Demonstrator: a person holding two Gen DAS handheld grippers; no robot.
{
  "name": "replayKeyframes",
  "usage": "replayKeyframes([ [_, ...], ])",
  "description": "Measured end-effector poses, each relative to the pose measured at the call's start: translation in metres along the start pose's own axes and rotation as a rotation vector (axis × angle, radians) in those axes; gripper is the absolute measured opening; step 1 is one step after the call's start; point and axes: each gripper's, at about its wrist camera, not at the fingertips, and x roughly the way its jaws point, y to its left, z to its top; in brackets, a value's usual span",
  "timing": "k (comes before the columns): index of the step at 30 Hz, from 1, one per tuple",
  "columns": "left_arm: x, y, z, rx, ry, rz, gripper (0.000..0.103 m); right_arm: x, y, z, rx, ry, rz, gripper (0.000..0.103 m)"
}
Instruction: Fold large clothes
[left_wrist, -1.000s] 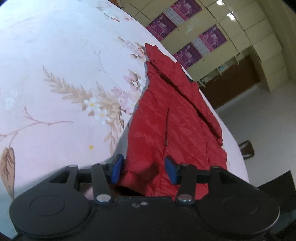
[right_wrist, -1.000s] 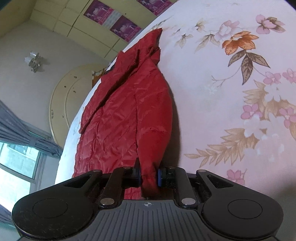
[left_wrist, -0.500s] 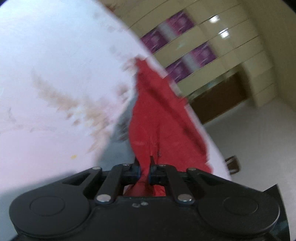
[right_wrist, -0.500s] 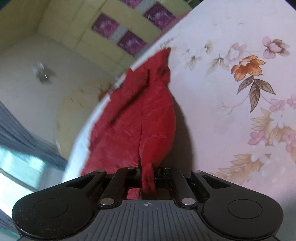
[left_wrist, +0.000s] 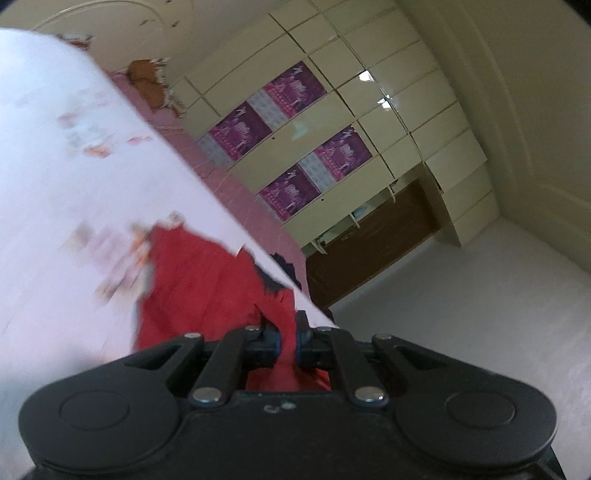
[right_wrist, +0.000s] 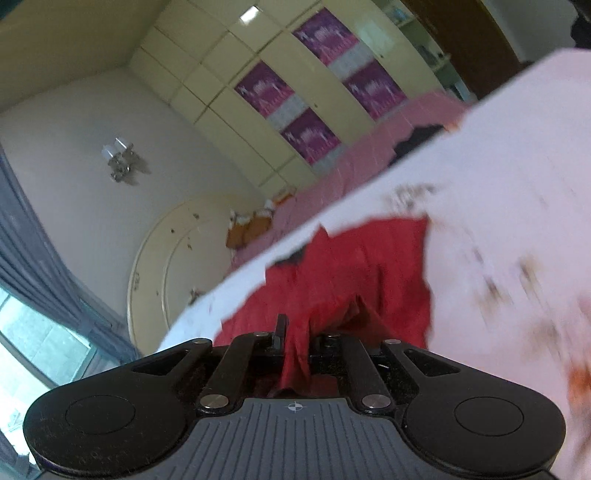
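Left claw (left_wrist: 287, 341) is clenched tight on a pinch of the red jacket (left_wrist: 207, 280) — you can see the fabric squeezed between the blue pads, with a bit of it hanging down behind them. Right claw (right_wrist: 297, 343) is the same deal, clamped on another bunch of the jacket (right_wrist: 369, 266), a strip of red running straight through the closed jaws toward the camera.

From both claws the jacket stretches away and down to the bed (left_wrist: 55, 184), where the rest of it lies crumpled on the pale floral sheet. A dark bit of lining or collar peeks out at the far edge near the side of the bed. The sheet print is all motion-blurred, so I can't make out the flowers properly.

Past the white sheet there's a pink quilted cover (left_wrist: 236, 192) along the bed's far side, and something orange-brown lying near the rounded cream headboard (right_wrist: 166, 258).

Further back, a wall of cream cabinets (left_wrist: 388, 110) with purple posters (left_wrist: 291, 88) stuck on the doors, and a dark brown wooden section lower down. In the right wrist view there's also a wall lamp (right_wrist: 118, 158) and a grey curtain (right_wrist: 33, 258) by the window — floor looks pale and bare in the left one.
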Motion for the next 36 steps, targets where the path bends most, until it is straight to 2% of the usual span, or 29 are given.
replayKeyframes([
  [5,0.100,0.004,0.063,0.044,0.042,0.053,0.006,0.085,-0.009,0.065,0.074,-0.012,-0.011,0.006],
  [10,0.172,0.029,0.094,0.067,0.105,0.123,0.007,0.160,-0.030,0.107,0.087,0.017,-0.090,0.006],
  [12,0.188,0.040,0.099,0.087,0.123,0.144,0.021,0.187,-0.038,0.115,0.071,0.036,-0.137,0.007],
  [13,0.193,0.050,0.103,0.074,0.129,0.150,0.053,0.198,-0.043,0.115,0.065,0.043,-0.173,0.027],
  [14,0.197,0.059,0.105,0.049,0.110,0.174,0.095,0.205,-0.046,0.116,0.056,0.037,-0.216,0.050],
  [15,0.196,0.063,0.108,0.040,0.067,0.195,0.103,0.209,-0.048,0.115,0.027,-0.002,-0.260,0.095],
  [16,0.194,0.069,0.110,0.040,0.022,0.201,0.102,0.210,-0.049,0.113,-0.019,-0.051,-0.270,0.099],
  [18,0.197,0.085,0.115,0.017,0.052,0.192,0.098,0.218,-0.058,0.112,-0.027,-0.010,-0.274,0.098],
  [19,0.201,0.090,0.115,0.023,0.073,0.203,0.096,0.223,-0.063,0.111,-0.032,0.009,-0.276,0.090],
  [21,0.209,0.098,0.114,0.055,0.129,0.222,0.092,0.238,-0.070,0.107,-0.070,0.064,-0.311,0.086],
  [25,0.242,0.108,0.109,0.103,0.290,0.239,0.082,0.273,-0.080,0.099,-0.158,0.161,-0.385,0.086],
  [28,0.265,0.107,0.104,0.175,0.379,0.274,0.066,0.301,-0.088,0.092,-0.210,0.240,-0.428,0.086],
  [29,0.271,0.104,0.101,0.221,0.399,0.286,0.055,0.308,-0.088,0.089,-0.232,0.261,-0.439,0.086],
  [30,0.276,0.100,0.098,0.266,0.411,0.292,0.047,0.314,-0.089,0.087,-0.255,0.281,-0.449,0.077],
  [31,0.281,0.098,0.097,0.290,0.422,0.286,0.022,0.317,-0.088,0.085,-0.275,0.290,-0.449,0.059],
  [32,0.284,0.093,0.096,0.316,0.425,0.286,0.015,0.318,-0.087,0.084,-0.284,0.287,-0.437,0.050],
  [34,0.282,0.082,0.094,0.382,0.398,0.278,0.009,0.315,-0.081,0.086,-0.317,0.254,-0.444,0.014],
  [36,0.273,0.067,0.093,0.440,0.339,0.257,0.007,0.304,-0.072,0.090,-0.344,0.182,-0.428,0.008],
])
